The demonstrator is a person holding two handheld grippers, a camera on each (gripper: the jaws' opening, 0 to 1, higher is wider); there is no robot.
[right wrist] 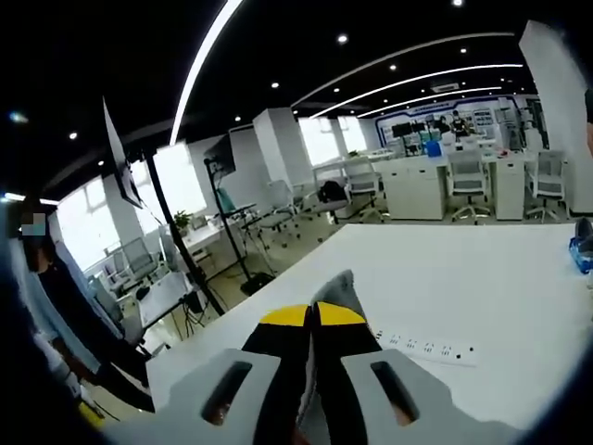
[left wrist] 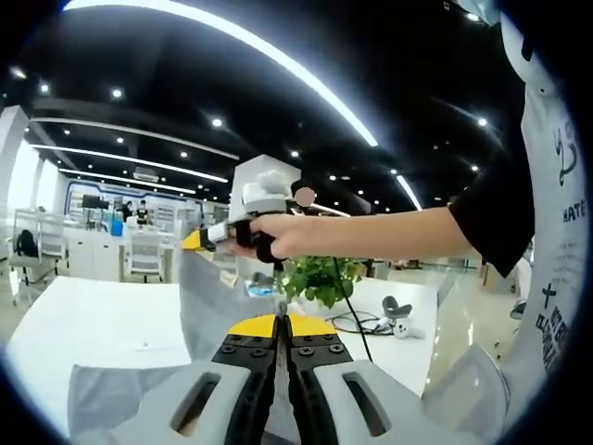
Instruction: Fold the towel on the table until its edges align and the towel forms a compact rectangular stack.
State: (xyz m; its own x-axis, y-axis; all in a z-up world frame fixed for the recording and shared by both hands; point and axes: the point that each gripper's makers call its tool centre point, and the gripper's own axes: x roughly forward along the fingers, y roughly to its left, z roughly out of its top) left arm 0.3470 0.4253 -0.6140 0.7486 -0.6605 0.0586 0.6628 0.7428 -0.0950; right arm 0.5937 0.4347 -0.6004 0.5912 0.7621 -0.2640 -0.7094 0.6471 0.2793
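Towel (left wrist: 218,306), soft grey cloth, hangs lifted over the white table (left wrist: 93,324), pinched in both my tongs: left gripper (left wrist: 281,326) and right gripper (right wrist: 313,317) clamp its edges. Beyond, a white power strip (right wrist: 428,348); my shirt reads "HATE".

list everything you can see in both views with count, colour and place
towel: 1, grey, lifted off the table, pinched by both grippers
table: 1, white, under the towel
plant: 1, green, on the table behind the towel
cable: 1, black, on the table by the plant
power strip: 1, white, on the table in the right gripper view
blue object: 1, blue, at the table's edge, too cut off to identify
chairs: several, white and grey, at desks in the background
left gripper: 1, yellow tips, shut on the towel
right gripper: 1, yellow tips, shut on the towel
hand: 1, gripping the right gripper
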